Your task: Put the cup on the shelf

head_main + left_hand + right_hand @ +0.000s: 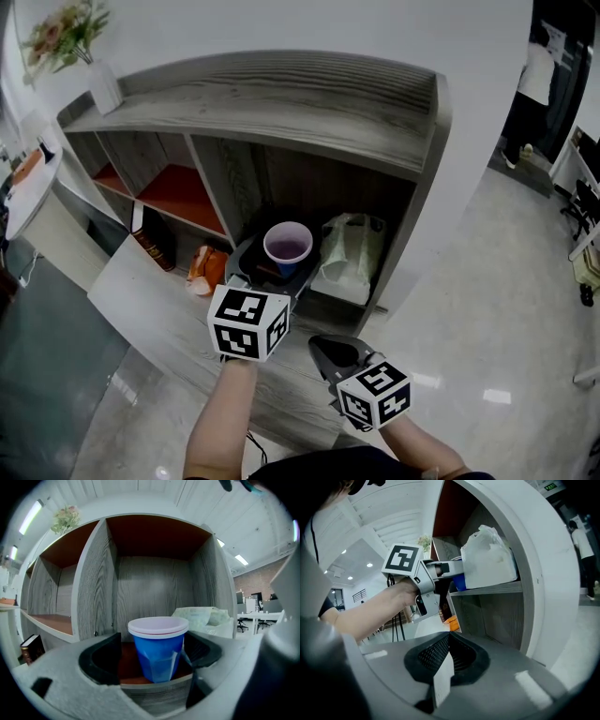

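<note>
Head view looks steeply down on a grey wood-grain shelf unit (281,103) with a white vase of flowers (101,86) at the left end of its top. The blue cup (288,246), white around the rim, stands upright on the red-brown floor of the right-hand compartment, close to the front edge. A white plastic bag (352,248) sits just beside it on the right, in the same compartment.

The left gripper (272,270) reaches into that compartment from the front, with its marker cube (248,322) nearest the person's left forearm (225,412). In the left gripper view its jaws stand wide apart with the cup between them. The cup rests on the shelf floor under its own weight. There is a clear gap on the left side, while the right jaw sits very near the cup wall, and I see no pad pressing on it.

The right gripper (333,356) hangs lower and nearer the person, well apart from the cup, out in front of the shelf unit. In the right gripper view its jaws are closed together with nothing between them.

To the left of the cup's compartment, a dark book (155,239) leans at the foot of the unit, and an orange object (206,267) lies near it on the floor.
</note>
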`<state>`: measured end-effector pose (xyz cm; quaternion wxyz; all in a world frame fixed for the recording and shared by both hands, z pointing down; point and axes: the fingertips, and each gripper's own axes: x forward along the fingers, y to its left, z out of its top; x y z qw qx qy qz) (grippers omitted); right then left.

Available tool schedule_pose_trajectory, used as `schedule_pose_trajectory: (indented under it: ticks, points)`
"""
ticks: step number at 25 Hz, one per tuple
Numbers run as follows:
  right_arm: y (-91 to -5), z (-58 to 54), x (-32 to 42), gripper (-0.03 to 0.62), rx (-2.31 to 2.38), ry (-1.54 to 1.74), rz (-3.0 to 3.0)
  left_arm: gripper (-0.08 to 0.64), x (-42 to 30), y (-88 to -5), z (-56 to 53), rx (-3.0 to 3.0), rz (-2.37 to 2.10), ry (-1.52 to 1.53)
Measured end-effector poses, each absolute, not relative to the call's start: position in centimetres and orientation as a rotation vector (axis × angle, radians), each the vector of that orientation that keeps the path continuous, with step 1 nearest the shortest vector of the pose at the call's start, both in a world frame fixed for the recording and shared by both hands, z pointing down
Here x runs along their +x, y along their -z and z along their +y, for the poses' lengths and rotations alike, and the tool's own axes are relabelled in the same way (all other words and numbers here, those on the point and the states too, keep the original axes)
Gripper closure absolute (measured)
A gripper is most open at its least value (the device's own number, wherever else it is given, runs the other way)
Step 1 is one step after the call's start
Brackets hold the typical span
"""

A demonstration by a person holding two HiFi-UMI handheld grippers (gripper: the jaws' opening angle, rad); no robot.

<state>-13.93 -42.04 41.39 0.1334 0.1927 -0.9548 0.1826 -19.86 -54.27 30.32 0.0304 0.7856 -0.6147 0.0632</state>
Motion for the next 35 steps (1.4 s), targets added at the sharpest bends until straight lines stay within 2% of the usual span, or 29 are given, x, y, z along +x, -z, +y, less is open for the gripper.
schedule_pose_trajectory:
  ticks: [20,24,28,31,35]
  points:
    - [-41.0,-38.8,-13.6,0.595,0.603,-0.483,-2.772,0.162,-18.5,-30.8,-45.9,2.483,-1.747,0.033]
    - [-41.0,-38.2,-13.4,0.595,0.614,-0.478,-2.770,0.213,-17.7,-30.6,-43.6,2.538,-1.735,0.054]
    - [-41.0,-37.5,-13.4,0.595,0.619,-0.470,-2.770,0.342,-17.3,-30.2,-41.0,2.558,-1.675,0.172]
    - [-41.1,-36.9,-13.3,0.595,0.623,-0.468,-2.767,0.411,-16.7,-30.4,-39.2,2.555,-1.577,0.233]
    - [-41.4,-36.0,-13.6,0.595,0.620,-0.462,-2.763,0.458,-16.3,-31.8,-37.5,2.537,-1.494,0.228]
